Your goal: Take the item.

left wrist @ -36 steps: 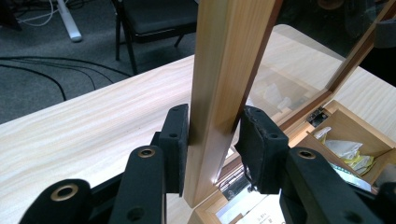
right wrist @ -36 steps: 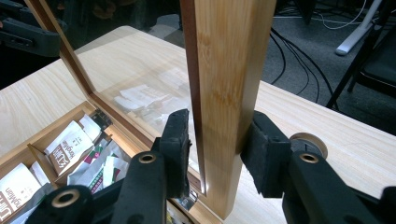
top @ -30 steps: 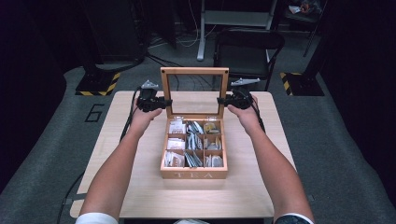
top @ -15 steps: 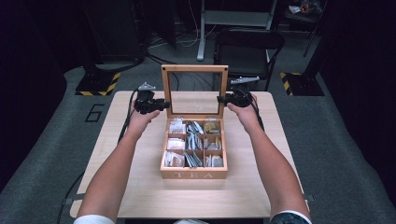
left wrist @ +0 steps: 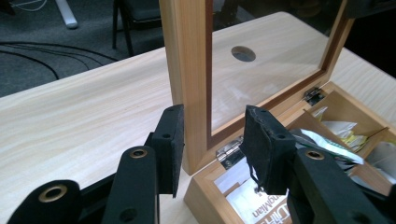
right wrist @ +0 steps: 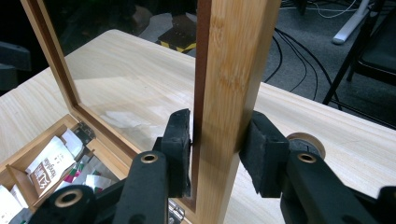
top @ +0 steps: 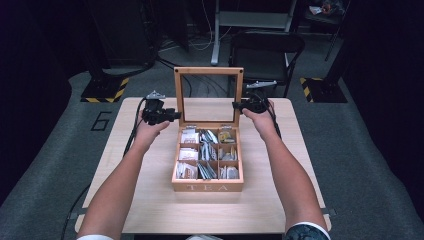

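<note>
Left gripper view, nearest first: the left hand-held gripper (left wrist: 212,149) has its black pads set either side of the left upright of the tea box lid (left wrist: 191,70), and its jaws have just been opening, so a gap shows on both sides and the wood is no longer pinched. Right gripper view: the right hand-held gripper (right wrist: 215,149) clamps the lid's right upright, both pads pressed flat on the bamboo; I judge this grip is what steadies the glazed frame upright while the other side lets go. In the high view the wooden tea box (top: 207,186) sits mid-table, its lid standing vertical at the far edge on small metal hinges (left wrist: 229,151), its compartments full of tea bag sachets (top: 189,152). The table (top: 150,210) around it is bare, with a round cable hole (left wrist: 243,53) seen through the glass. Beyond stand a folding chair (top: 265,50) and floor cables (top: 200,45), neither in the way.
</note>
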`<state>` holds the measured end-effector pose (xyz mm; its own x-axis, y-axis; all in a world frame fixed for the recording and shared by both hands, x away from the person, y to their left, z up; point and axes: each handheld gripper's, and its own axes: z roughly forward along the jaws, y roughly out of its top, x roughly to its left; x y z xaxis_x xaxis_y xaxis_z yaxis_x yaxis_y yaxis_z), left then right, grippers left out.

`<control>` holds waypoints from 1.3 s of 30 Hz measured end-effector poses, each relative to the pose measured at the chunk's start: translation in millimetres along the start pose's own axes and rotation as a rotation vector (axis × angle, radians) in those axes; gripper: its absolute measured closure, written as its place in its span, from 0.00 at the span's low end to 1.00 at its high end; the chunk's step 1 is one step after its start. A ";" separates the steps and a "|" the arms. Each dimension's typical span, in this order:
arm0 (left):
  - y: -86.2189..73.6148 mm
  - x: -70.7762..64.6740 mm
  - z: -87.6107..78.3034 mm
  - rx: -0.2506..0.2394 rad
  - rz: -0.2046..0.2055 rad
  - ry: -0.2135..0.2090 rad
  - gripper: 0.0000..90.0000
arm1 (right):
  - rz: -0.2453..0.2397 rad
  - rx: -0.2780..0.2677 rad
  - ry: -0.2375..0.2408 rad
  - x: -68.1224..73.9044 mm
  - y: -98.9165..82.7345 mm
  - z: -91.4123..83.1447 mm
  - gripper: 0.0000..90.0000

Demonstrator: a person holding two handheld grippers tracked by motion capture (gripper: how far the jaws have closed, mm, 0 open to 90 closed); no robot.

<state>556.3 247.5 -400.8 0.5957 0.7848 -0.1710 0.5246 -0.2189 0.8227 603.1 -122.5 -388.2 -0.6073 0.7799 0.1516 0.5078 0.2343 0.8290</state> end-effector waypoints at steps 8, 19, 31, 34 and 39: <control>-6.7 4.5 -4.4 0.016 -0.008 0.002 0.64 | 0.013 0.004 -0.003 -3.0 0.3 2.7 0.71; -4.1 -6.2 -8.0 0.013 0.028 -0.021 0.59 | 0.020 0.011 -0.013 -2.4 0.7 3.0 0.71; -6.8 -13.4 -11.5 0.005 0.000 -0.059 0.56 | 0.031 0.018 -0.019 -0.8 0.7 0.2 0.68; -12.1 -10.8 -11.0 0.001 -0.012 -0.044 0.56 | 0.033 0.013 -0.026 -1.1 0.6 -3.1 0.65; -20.2 -5.0 -12.5 0.024 -0.008 -0.023 0.56 | 0.016 0.010 -0.046 -0.2 0.1 -12.3 0.61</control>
<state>535.1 255.3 -409.8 0.6051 0.7731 -0.1904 0.5440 -0.2268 0.8079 595.7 -129.8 -381.5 -0.5709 0.8090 0.1397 0.5233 0.2275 0.8212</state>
